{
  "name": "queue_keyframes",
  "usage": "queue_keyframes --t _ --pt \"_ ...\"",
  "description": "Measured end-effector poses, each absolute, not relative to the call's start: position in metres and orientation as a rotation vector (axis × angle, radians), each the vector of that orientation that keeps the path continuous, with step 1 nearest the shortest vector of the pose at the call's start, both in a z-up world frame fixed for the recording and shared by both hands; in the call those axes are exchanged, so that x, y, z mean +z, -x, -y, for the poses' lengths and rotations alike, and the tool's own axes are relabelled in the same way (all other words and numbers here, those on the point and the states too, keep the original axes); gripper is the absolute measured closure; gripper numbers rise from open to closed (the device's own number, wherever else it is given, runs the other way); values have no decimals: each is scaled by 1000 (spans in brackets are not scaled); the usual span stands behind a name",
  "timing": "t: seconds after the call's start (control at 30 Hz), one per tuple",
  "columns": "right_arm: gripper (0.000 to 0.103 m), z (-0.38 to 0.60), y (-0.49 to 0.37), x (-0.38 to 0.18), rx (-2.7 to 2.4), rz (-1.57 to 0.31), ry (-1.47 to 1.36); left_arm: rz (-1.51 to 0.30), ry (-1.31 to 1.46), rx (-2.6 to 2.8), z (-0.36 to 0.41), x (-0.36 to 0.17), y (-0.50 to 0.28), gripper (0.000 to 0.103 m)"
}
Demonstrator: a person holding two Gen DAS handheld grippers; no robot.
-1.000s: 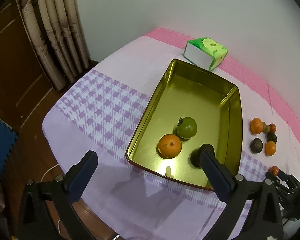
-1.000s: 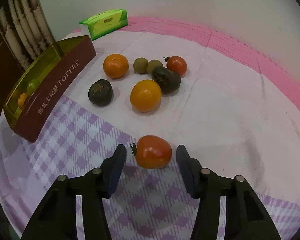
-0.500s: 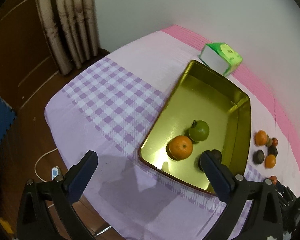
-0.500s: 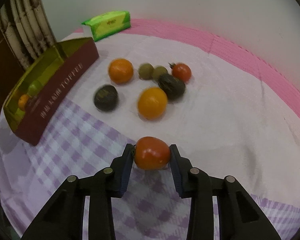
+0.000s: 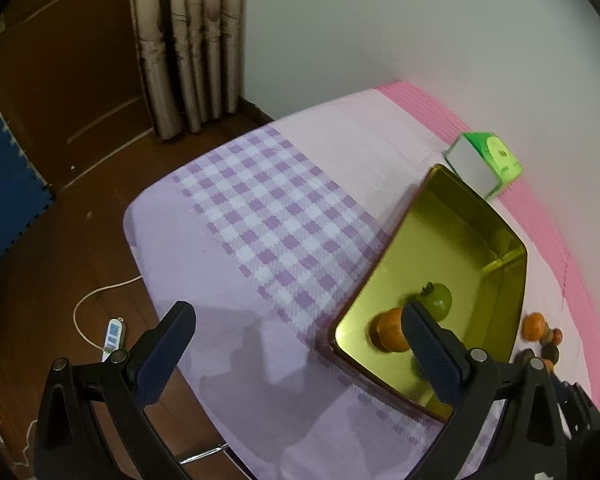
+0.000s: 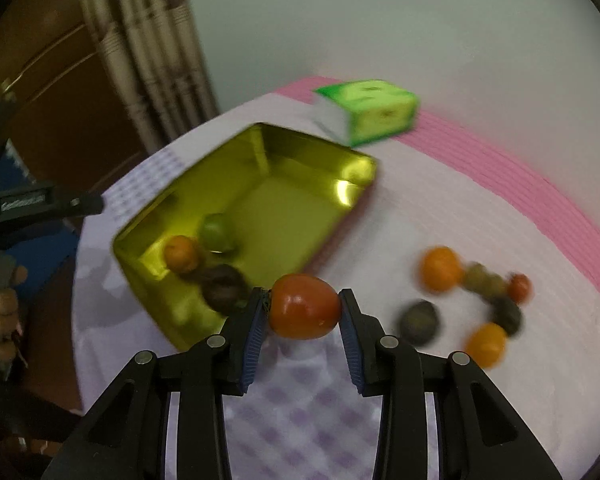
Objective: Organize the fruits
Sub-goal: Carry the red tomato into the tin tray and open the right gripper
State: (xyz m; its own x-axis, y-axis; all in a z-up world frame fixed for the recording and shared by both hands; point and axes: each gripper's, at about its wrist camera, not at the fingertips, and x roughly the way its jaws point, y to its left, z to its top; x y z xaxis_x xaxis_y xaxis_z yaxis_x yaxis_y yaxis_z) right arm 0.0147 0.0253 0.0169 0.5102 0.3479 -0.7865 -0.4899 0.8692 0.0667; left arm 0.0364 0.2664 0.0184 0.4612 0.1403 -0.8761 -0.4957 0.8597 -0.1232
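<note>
Between the two blue pads of the right gripper [image 6: 302, 312], a red tomato [image 6: 303, 306], clamped on both sides and lifted above the checked tablecloth [image 6: 300, 420], just beside the near corner of the gold tin [image 6: 284, 208]. Inside that tin, an orange [image 6: 181, 254], a green fruit [image 6: 217, 232] and a dark fruit [image 6: 224, 287]. Over the cloth's edge, left gripper [image 5: 296, 354] spread wide, nothing between its jaws.

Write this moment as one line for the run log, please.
right gripper: shut on red tomato | left gripper: open, empty | gold tin: holds three fruits | loose fruits on cloth: six
</note>
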Motion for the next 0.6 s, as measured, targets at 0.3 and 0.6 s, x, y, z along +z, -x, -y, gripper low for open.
queue_keyframes --t 0.3,0.6 --pt "66 -64 -12 -4 577 -950 264 -1022 401 409 -271 17 -36 1" --pt "66 -68 -13 -10 592 -965 271 -1027 403 410 -271 15 -36 1"
